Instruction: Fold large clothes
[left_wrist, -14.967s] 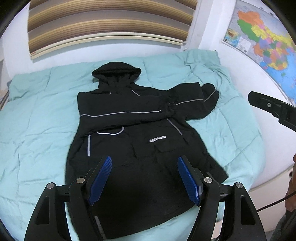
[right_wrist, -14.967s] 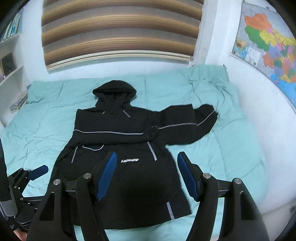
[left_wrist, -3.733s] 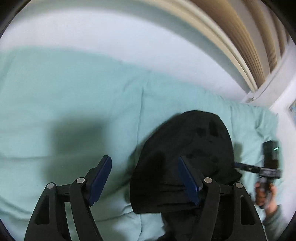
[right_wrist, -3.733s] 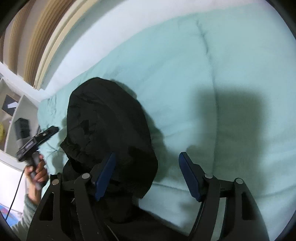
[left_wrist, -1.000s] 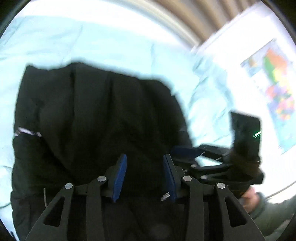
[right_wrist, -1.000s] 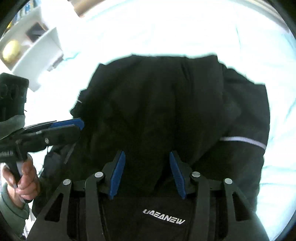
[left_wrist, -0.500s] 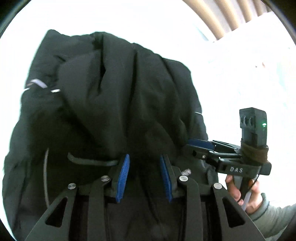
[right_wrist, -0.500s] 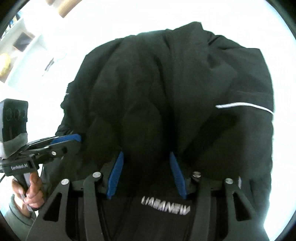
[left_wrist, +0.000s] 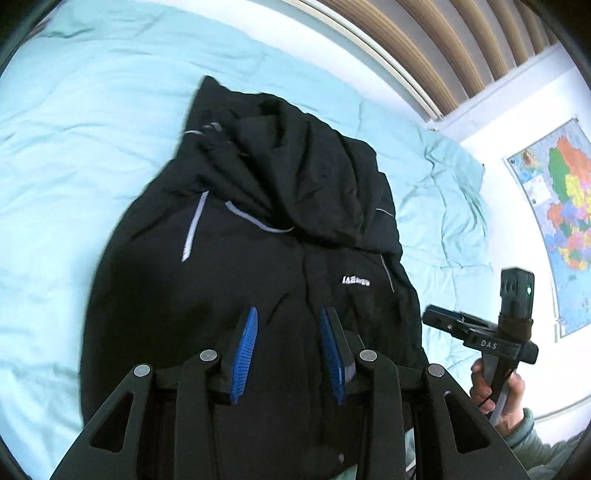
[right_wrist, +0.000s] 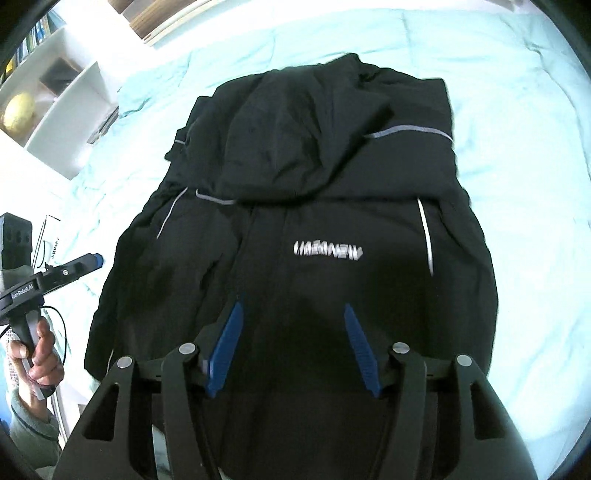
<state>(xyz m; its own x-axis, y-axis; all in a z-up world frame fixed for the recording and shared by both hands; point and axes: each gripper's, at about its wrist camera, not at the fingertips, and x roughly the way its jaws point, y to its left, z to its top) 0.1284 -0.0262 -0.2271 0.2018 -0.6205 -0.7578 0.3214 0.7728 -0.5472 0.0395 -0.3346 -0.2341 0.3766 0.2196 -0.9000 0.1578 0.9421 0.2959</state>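
Black jacket (left_wrist: 258, 280) lies on the teal quilt (left_wrist: 74, 155), hood folded down. Left gripper (left_wrist: 289, 350) and right gripper (right_wrist: 293, 347) hover above, both spread, pinching nothing.

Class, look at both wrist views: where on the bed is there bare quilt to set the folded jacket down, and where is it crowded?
Bare teal quilt lies left of the black jacket, toward the headboard, and right of it. The middle is crowded: jacket under both grippers, hood folded over the chest.

A bed (left_wrist: 74, 147) covered by a rumpled pale-teal quilt (right_wrist: 535, 184) carries a black hooded jacket (right_wrist: 332, 240).
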